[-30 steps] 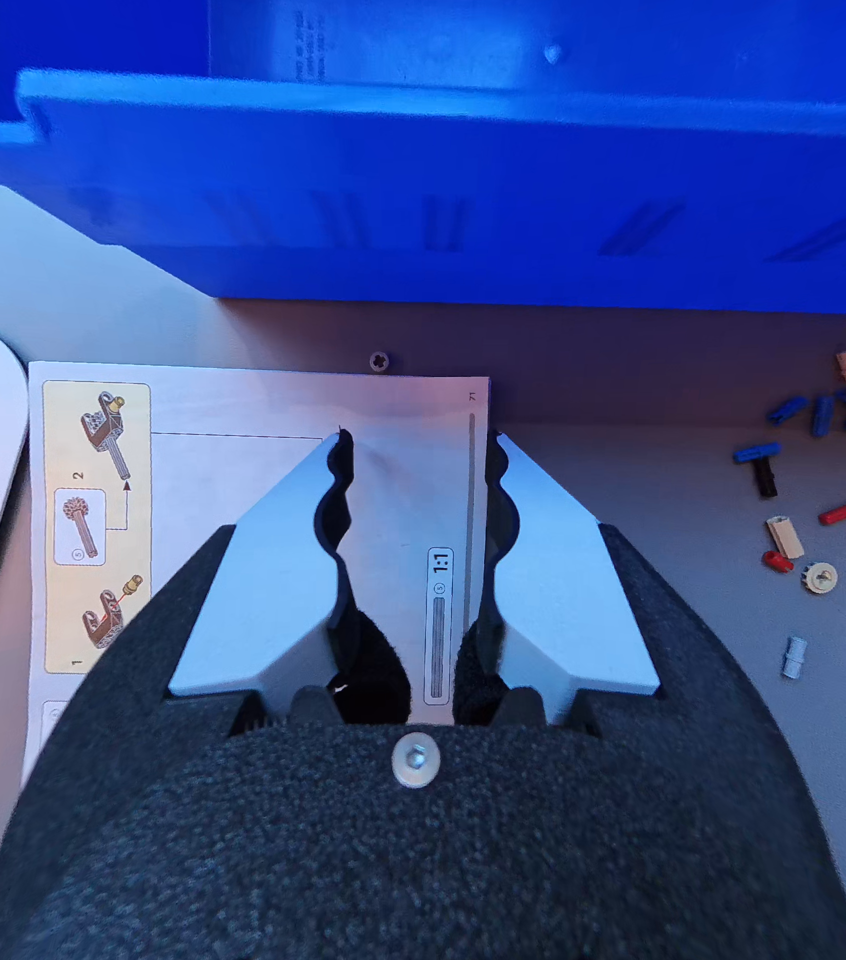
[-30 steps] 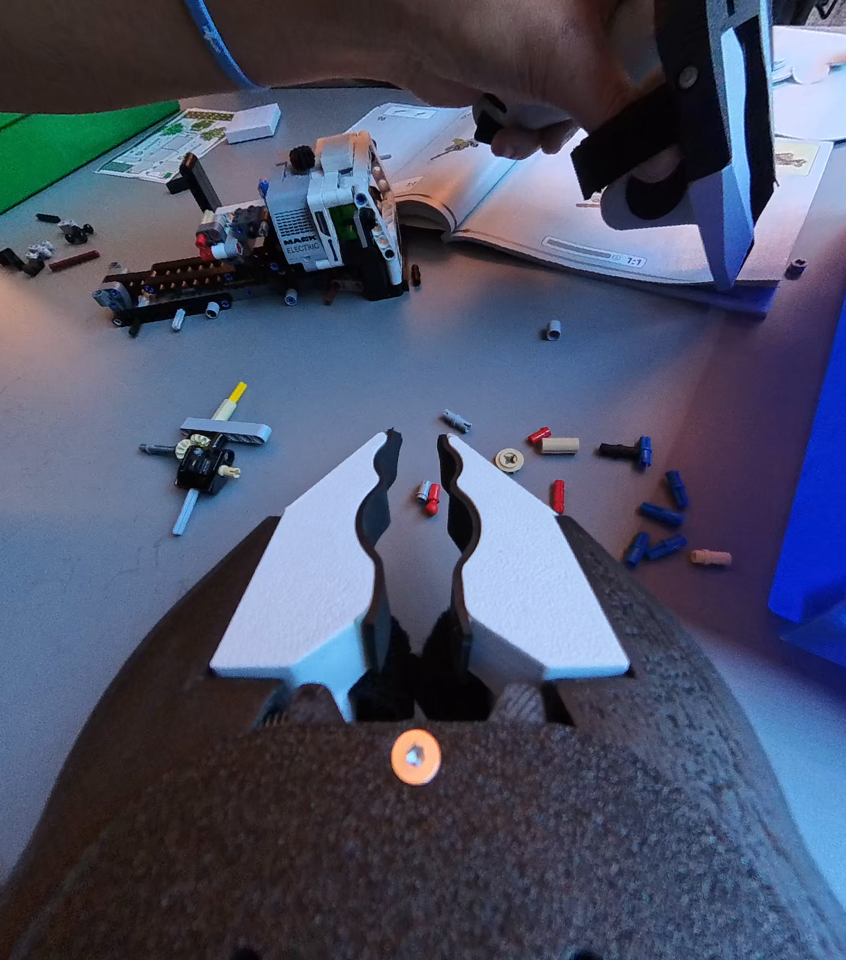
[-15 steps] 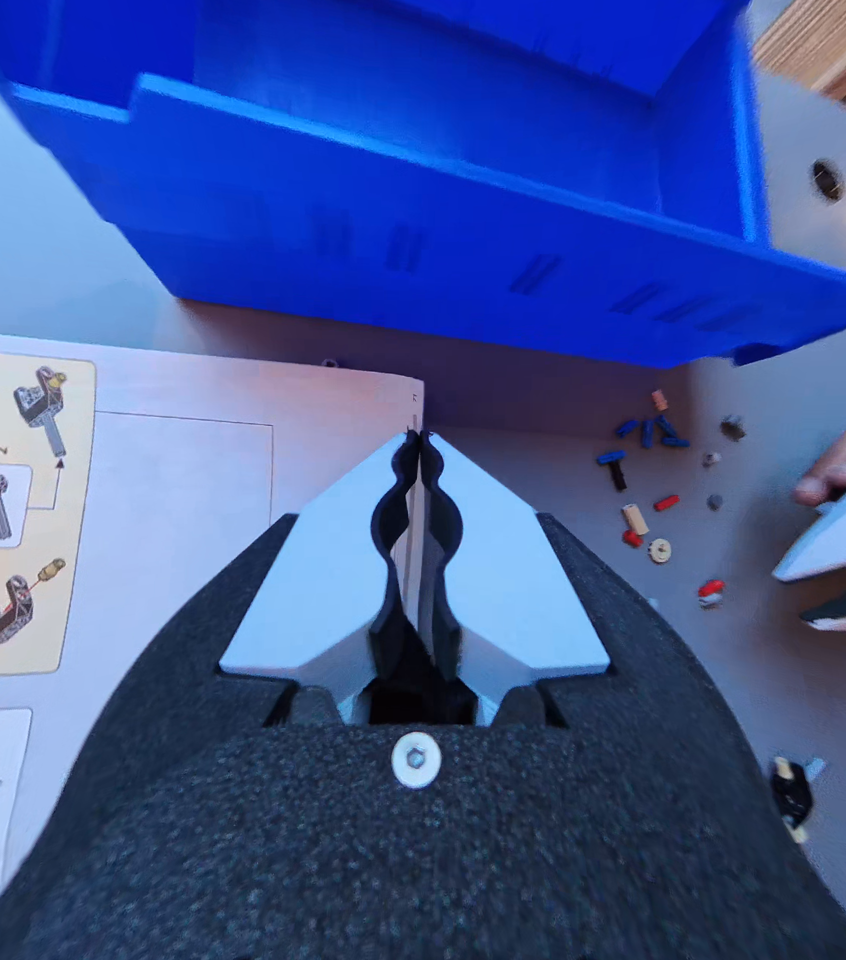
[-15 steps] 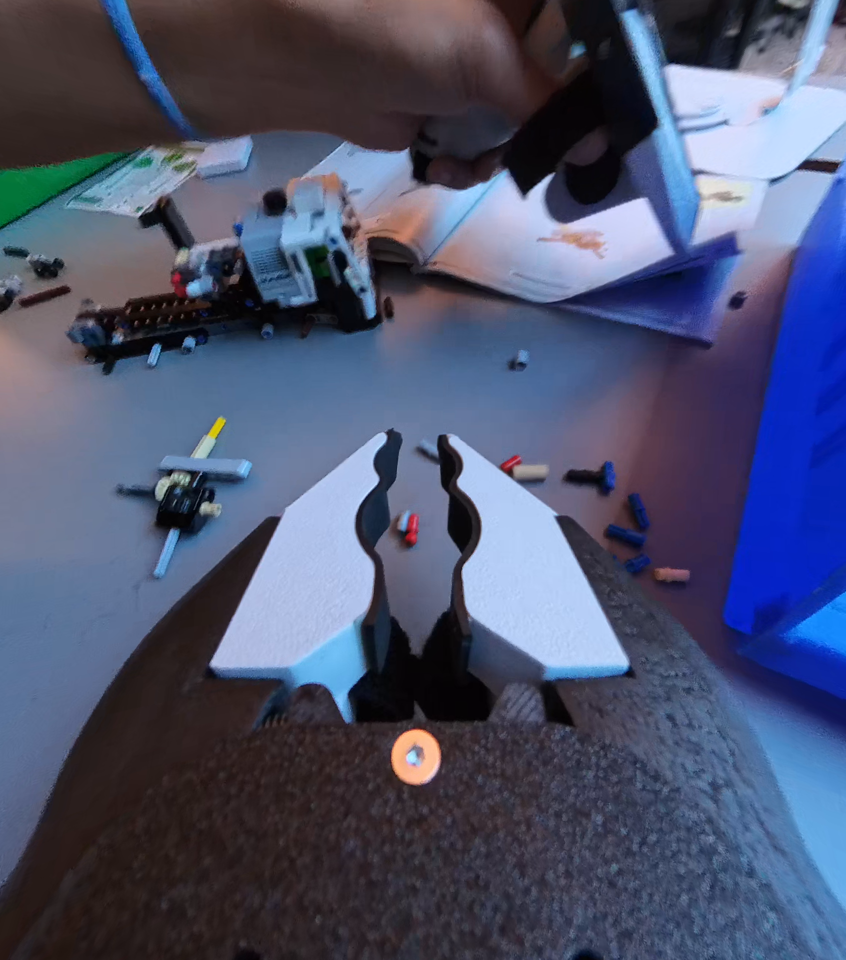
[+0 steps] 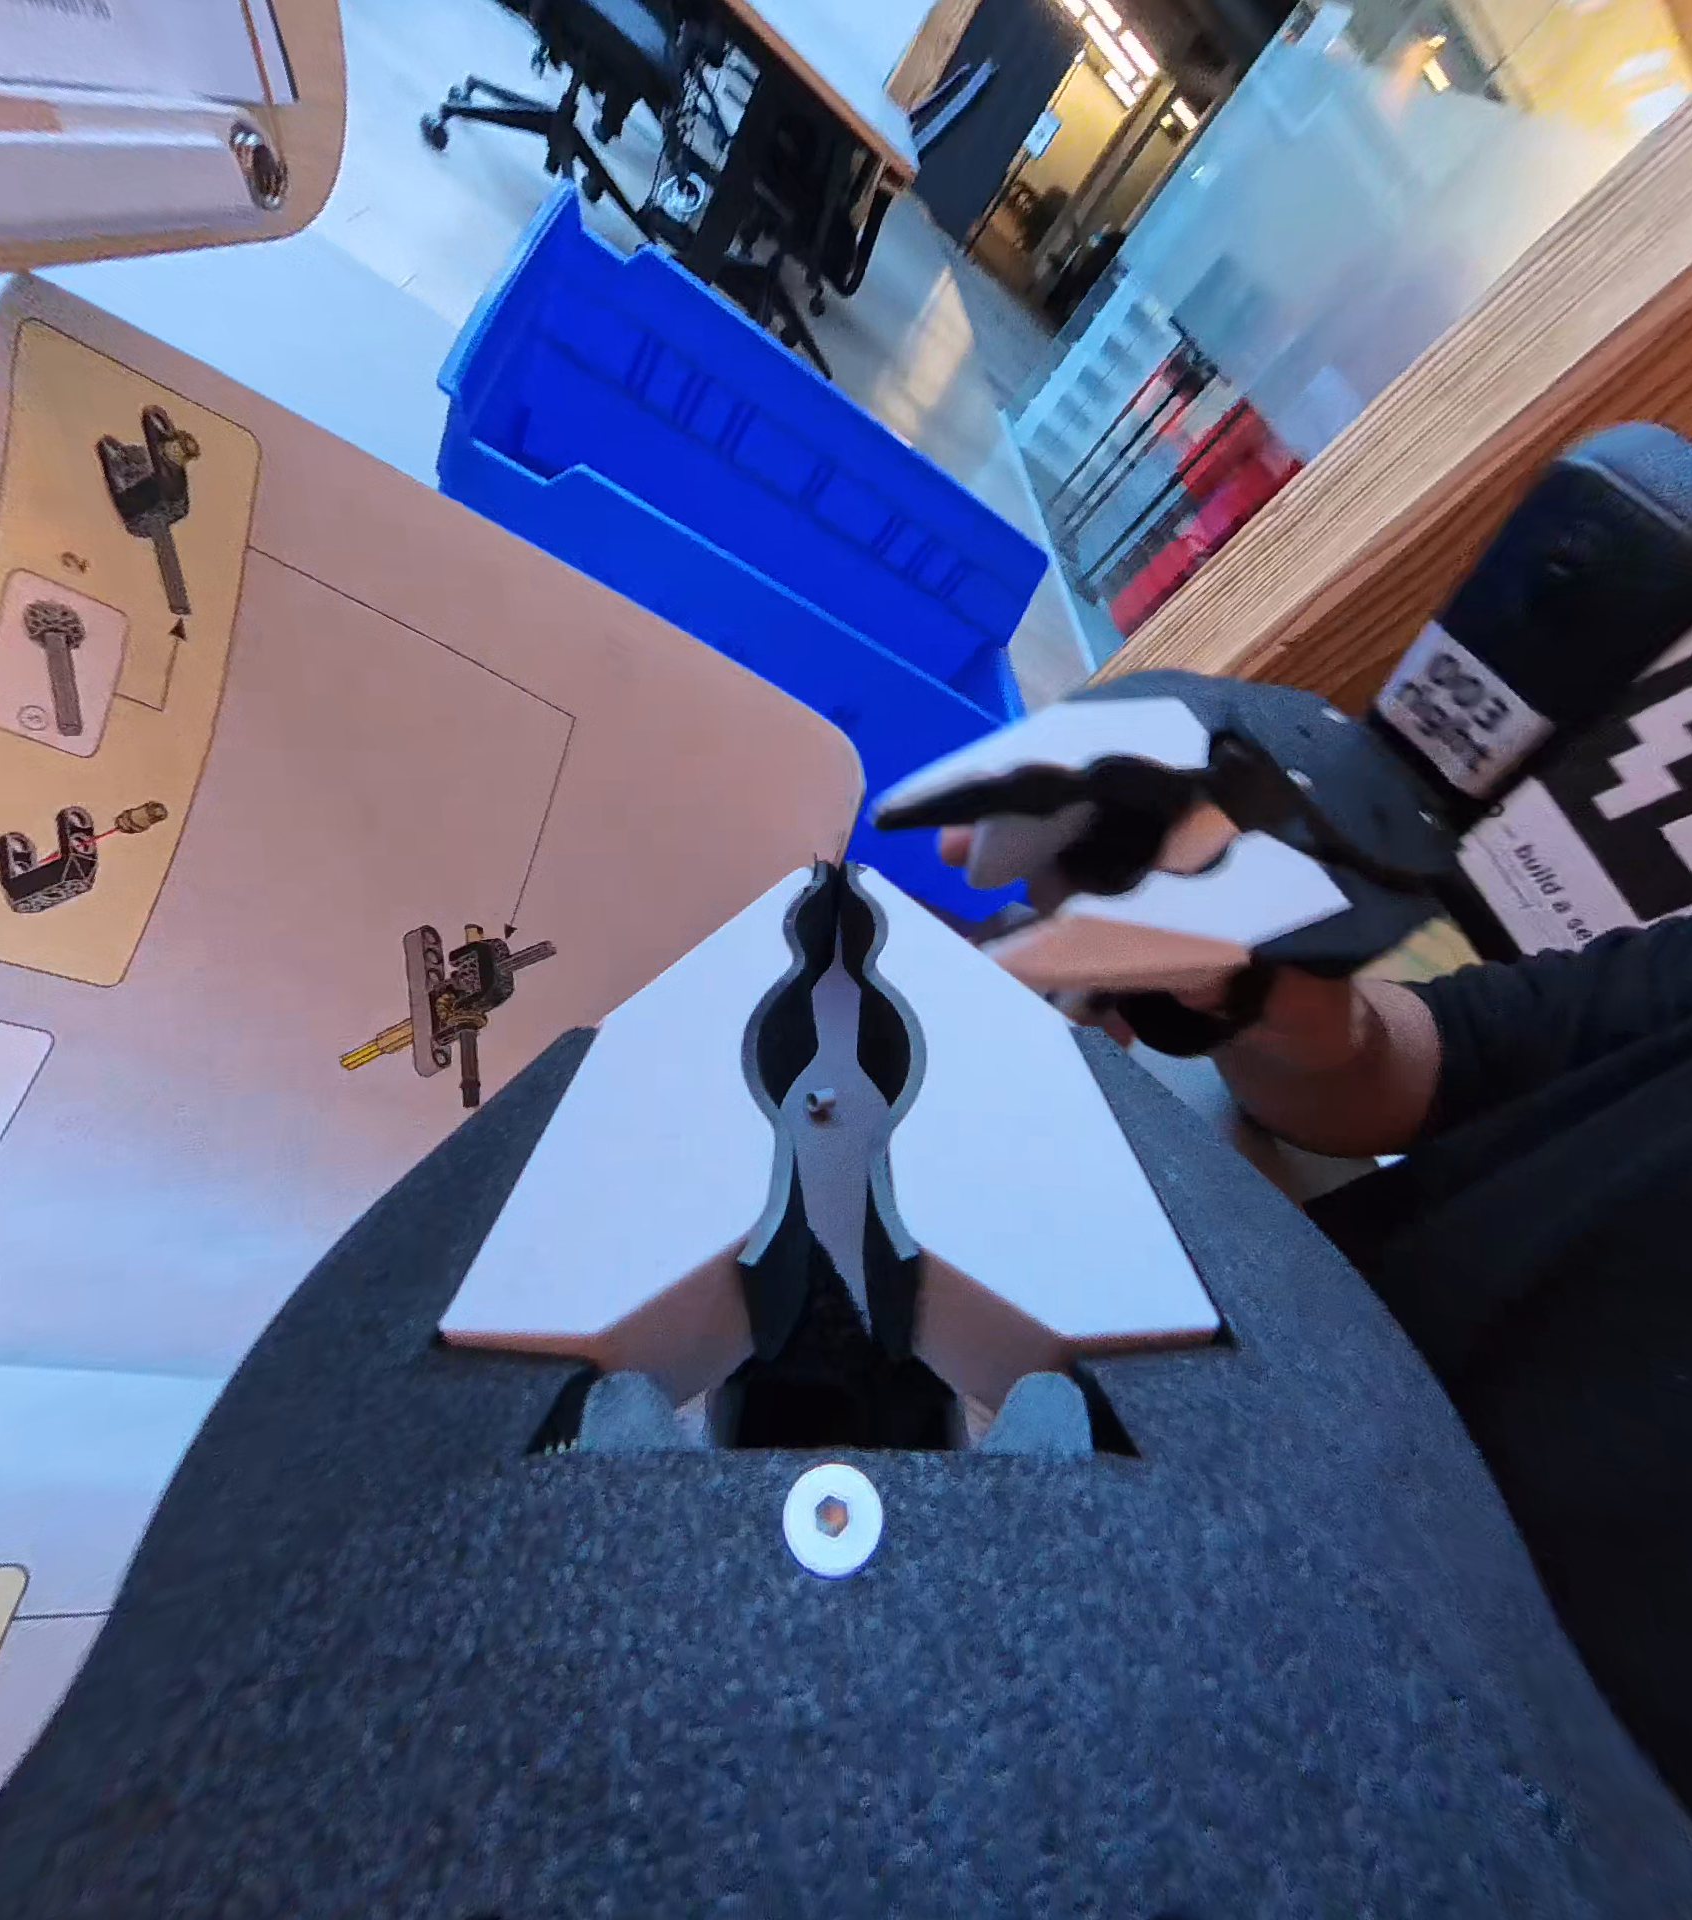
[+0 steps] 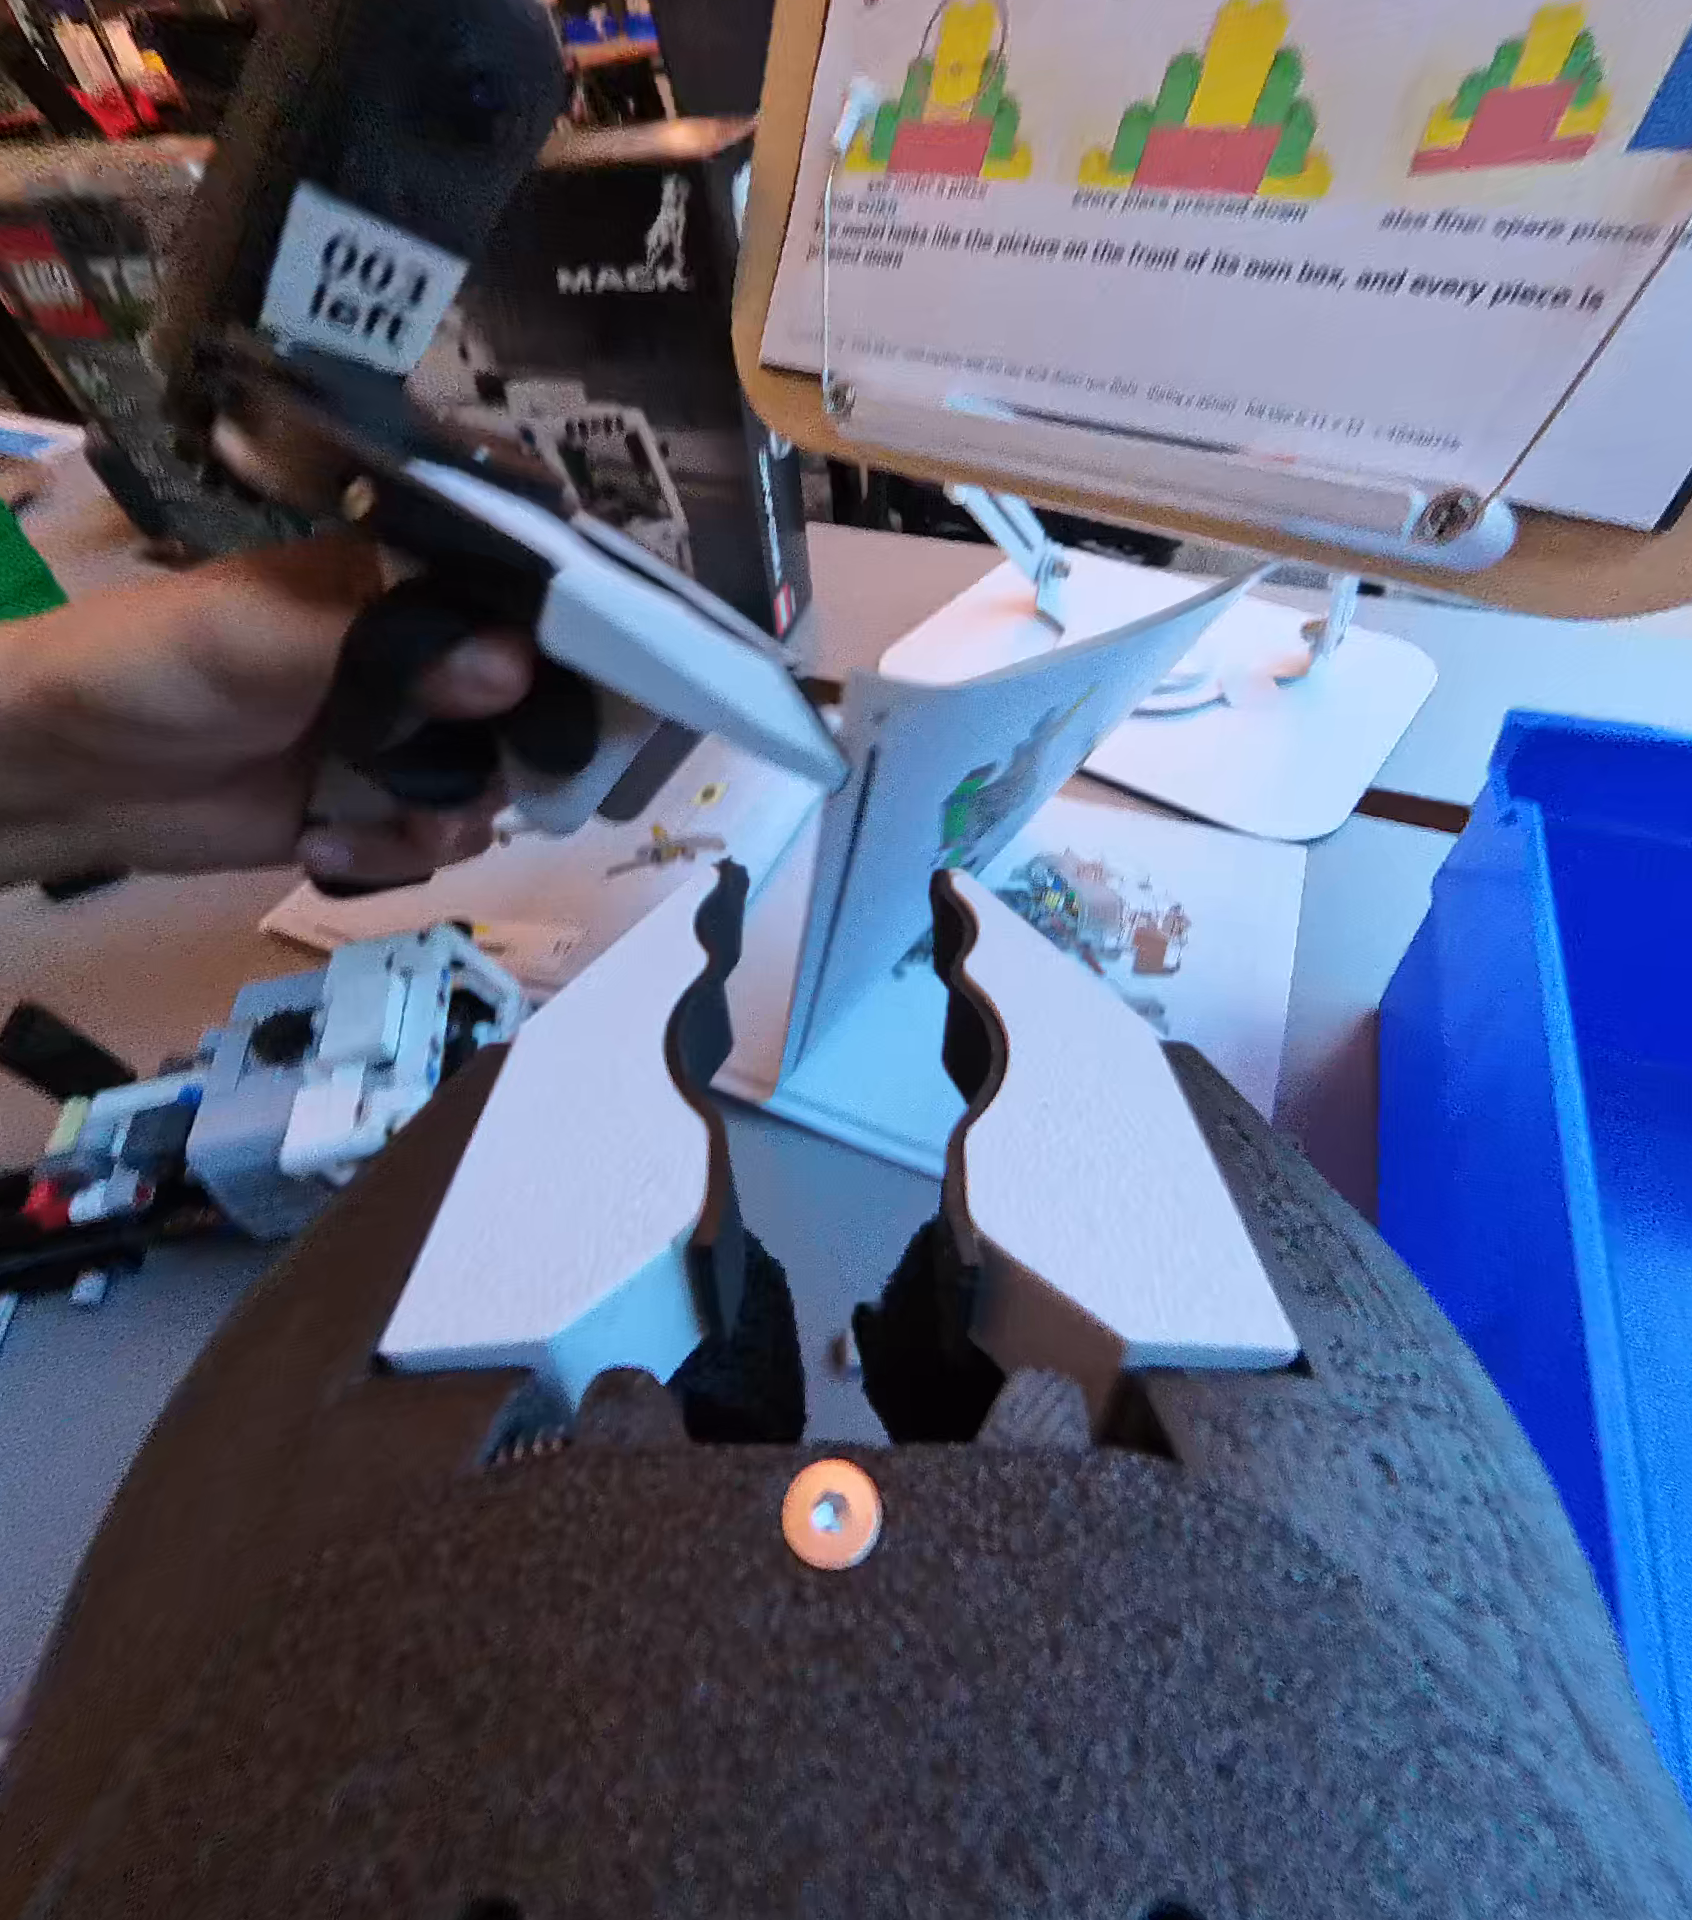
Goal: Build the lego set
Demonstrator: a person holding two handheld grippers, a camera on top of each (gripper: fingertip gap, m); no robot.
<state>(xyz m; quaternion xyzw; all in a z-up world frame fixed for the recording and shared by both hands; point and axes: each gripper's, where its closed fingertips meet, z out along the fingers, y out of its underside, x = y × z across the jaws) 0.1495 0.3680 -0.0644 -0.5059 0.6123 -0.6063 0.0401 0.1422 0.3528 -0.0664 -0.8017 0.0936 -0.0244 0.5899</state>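
My left gripper (image 5: pixel 837 871) is shut on the edge of a page of the instruction booklet (image 5: pixel 354 831) and holds the page lifted and curled. In the right wrist view the same gripper (image 6: pixel 834 774) pinches the page (image 6: pixel 925 790), which stands nearly upright over the open booklet. My right gripper (image 6: pixel 837 883) is open and empty, just in front of the lifted page. It also shows in the left wrist view (image 5: pixel 946 873), to the right. The part-built grey and white lego truck (image 6: pixel 302 1081) lies on the table to the left.
A blue bin (image 6: pixel 1600 1143) stands at the right, also seen in the left wrist view (image 5: pixel 717 499). A sheet on a white stand (image 6: pixel 1237 260) is behind the booklet. The black lego box (image 6: pixel 613 364) stands at the back left. Less than 4 cm separates the two grippers' tips.
My left gripper shut on the page edge and lifted the page up off the booklet. My right gripper rose from over the loose pieces towards the booklet and opened wider.
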